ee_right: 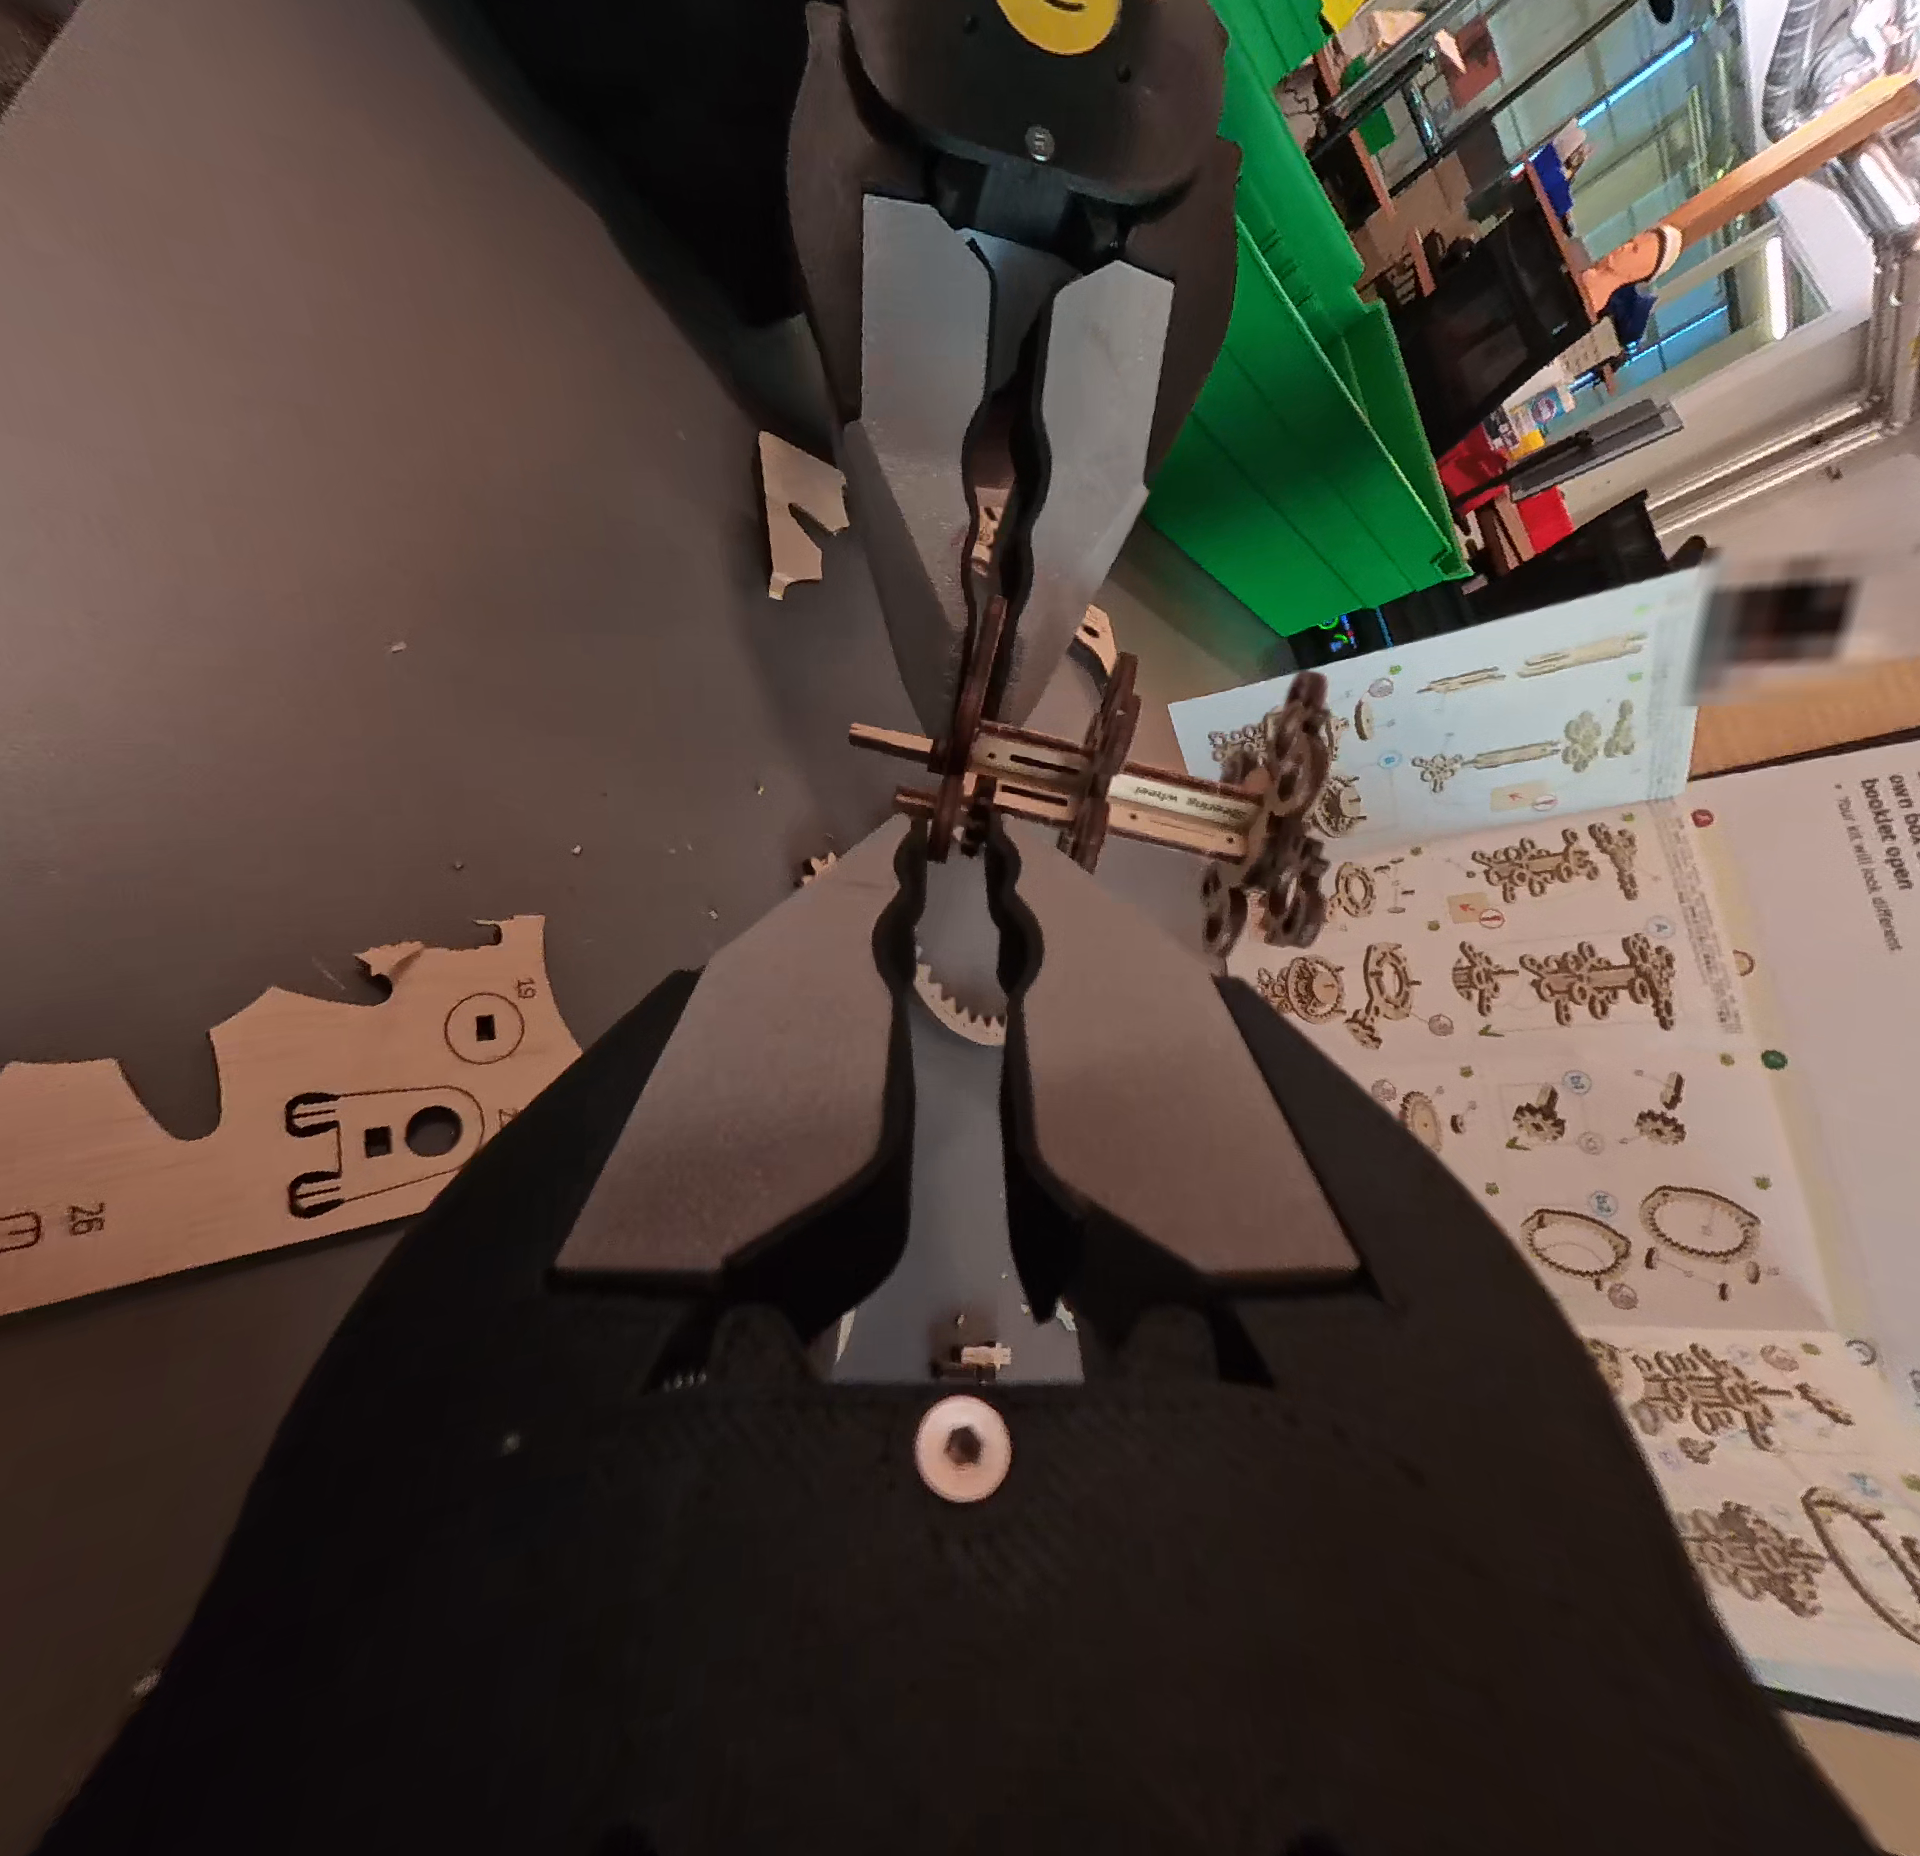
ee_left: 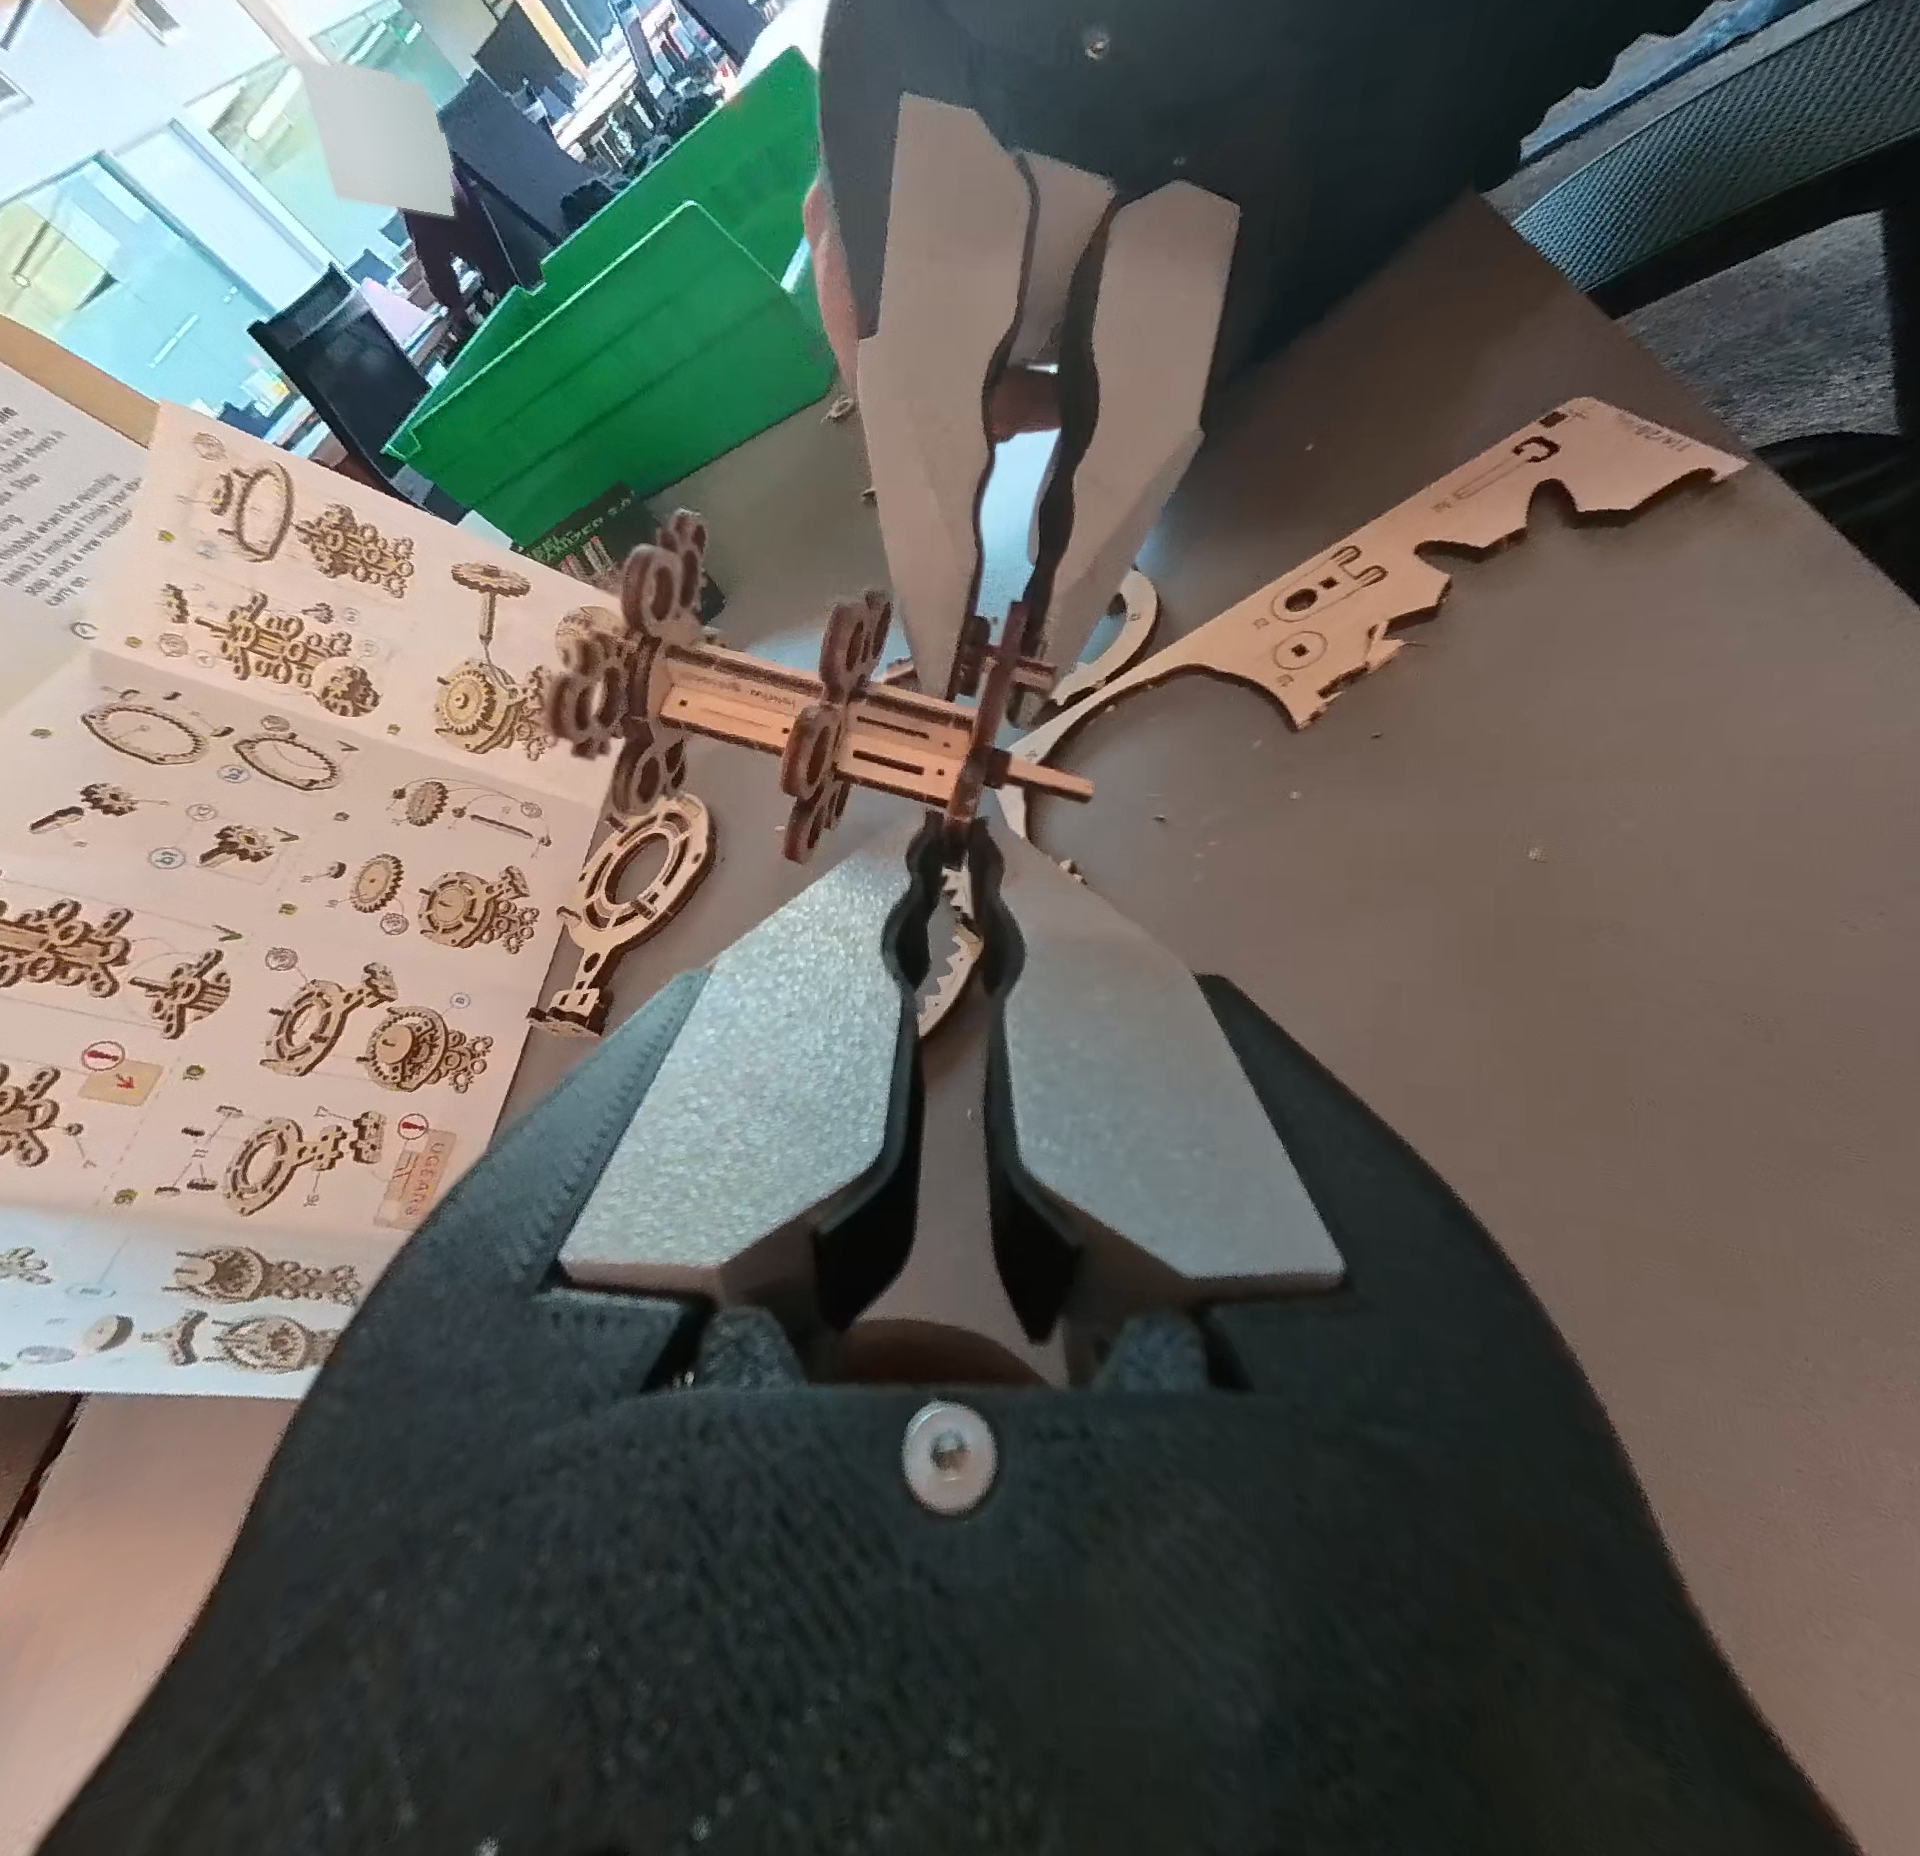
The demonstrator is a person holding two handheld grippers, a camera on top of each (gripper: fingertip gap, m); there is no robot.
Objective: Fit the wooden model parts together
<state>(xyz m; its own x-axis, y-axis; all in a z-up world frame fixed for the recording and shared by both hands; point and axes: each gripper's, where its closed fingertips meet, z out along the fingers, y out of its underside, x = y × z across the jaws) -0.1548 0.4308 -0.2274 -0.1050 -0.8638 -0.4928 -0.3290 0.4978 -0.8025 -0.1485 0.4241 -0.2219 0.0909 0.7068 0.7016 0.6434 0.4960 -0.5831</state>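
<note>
The wooden model, a pale slotted shaft threaded through several dark lobed discs, hangs in the air above the grey counter, lying crosswise between the two claws that meet tip to tip. One end carries a cluster of flower-like discs; the other ends in a thin bare peg.

The left claw is narrowed onto the lower edge of the disc nearest the peg. The right claw pinches the same disc from the opposite edge, its fingers also drawn close. Gripping one disc from both sides likely lets the person steady it square to the shaft while pressing it along into its seat, or holds the shaft fixed for the next piece. Whether the disc is fully seated I cannot tell.

Just beneath the tips a toothed gear lies on the counter, probably a coming part. A ring piece with a stem lies near the shaft's flowered end. The opened instruction sheet lies beside it, within easy glance. A punched-out plywood sheet, with some parts uncut, lies on the peg side, and splinters are scattered around it. Green bins stand at the counter's far edge.
</note>
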